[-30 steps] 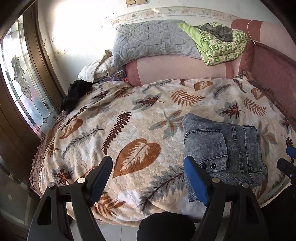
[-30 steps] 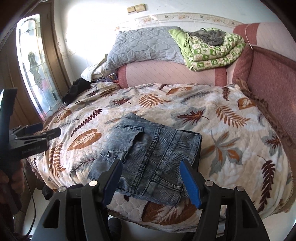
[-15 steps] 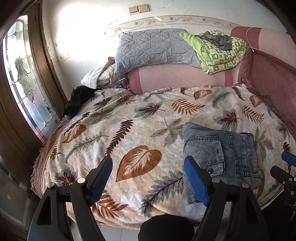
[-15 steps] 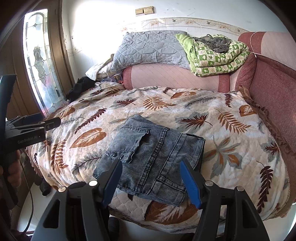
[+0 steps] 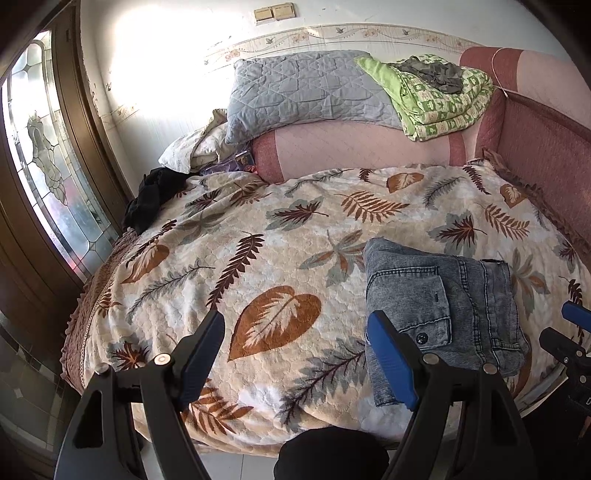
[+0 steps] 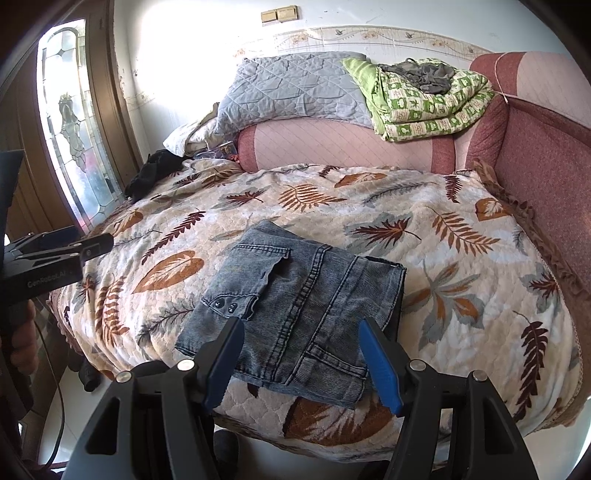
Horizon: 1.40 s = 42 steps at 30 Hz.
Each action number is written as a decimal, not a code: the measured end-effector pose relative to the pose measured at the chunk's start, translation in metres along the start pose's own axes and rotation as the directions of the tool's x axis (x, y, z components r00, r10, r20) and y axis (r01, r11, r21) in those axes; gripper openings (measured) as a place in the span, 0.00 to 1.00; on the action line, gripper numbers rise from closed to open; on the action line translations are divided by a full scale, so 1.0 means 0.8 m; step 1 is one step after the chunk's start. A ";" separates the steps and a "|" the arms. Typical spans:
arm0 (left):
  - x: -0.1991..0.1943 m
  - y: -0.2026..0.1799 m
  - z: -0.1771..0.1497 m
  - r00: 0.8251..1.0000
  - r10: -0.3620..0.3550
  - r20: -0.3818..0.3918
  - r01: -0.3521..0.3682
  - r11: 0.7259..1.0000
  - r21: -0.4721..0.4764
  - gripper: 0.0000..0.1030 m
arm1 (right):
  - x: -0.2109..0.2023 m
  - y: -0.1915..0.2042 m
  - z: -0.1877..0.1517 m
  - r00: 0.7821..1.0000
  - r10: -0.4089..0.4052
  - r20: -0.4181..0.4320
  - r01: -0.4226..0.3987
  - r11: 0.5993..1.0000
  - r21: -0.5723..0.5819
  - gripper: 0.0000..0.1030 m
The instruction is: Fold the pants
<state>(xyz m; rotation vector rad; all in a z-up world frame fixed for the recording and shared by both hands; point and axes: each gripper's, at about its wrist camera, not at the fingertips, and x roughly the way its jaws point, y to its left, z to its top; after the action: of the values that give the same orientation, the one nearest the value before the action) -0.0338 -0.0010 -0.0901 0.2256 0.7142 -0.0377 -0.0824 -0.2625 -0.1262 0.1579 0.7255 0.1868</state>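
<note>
- Looking down at the bed, the jeans point(image 6: 295, 314) sit folded into a chunky rectangle on the leaf-print blanket point(image 6: 443, 258), near the front edge and closer to the right side.
- Compared with a second ago, the jeans haven't budged: same fold, same pocket flap with the two buttons facing up.
- Both views have shifted a little since then, and the jeans show smaller in them now. More of the wall shows too, including the switch plates point(image 5: 275, 13) at the top.
- Left gripper point(image 5: 295, 350) hangs over bare blanket with its jaws wide apart and nothing between them, same gap as before. The jeans lie just to its right.
- Right gripper point(image 6: 301, 358) hovers at the near edge of the jeans, jaws apart and not pinching anything; gap unchanged.
- In the right view you can see the left gripper off at the left edge with a hand point(image 6: 22, 347) on its handle.
- Back of the bed is the same: grey pillow point(image 5: 303, 88), green checked quilt point(image 5: 443, 99) on the pink bolster point(image 5: 362, 151), black clothes point(image 5: 155, 195) by the glass door point(image 5: 48, 158).
</note>
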 end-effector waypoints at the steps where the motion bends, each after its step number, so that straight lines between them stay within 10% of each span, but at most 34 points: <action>1: 0.001 0.000 0.000 1.000 0.000 -0.002 0.000 1.000 0.001 0.78 | 0.001 -0.002 0.000 1.000 -0.001 -0.002 0.001 1.000 0.006 0.66; 24: 0.051 -0.013 -0.013 0.994 -0.016 -0.110 0.018 1.000 0.015 0.78 | 0.037 -0.018 -0.008 0.996 0.072 -0.052 -0.069 0.995 0.073 0.66; 36: 0.154 -0.081 -0.064 0.922 -0.086 -0.377 0.124 0.989 0.076 0.78 | 0.135 -0.027 -0.048 0.967 0.090 -0.238 -0.056 0.987 0.148 0.51; 42: 0.153 -0.068 -0.047 0.918 -0.115 -0.380 0.143 0.989 0.046 0.78 | 0.128 -0.043 -0.033 0.964 0.113 -0.241 -0.074 0.984 0.165 0.51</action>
<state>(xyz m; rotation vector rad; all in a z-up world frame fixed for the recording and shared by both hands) 0.0284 -0.0405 -0.2079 0.2589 1.1129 -0.1506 -0.0211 -0.2708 -0.2190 0.3215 0.9850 0.2436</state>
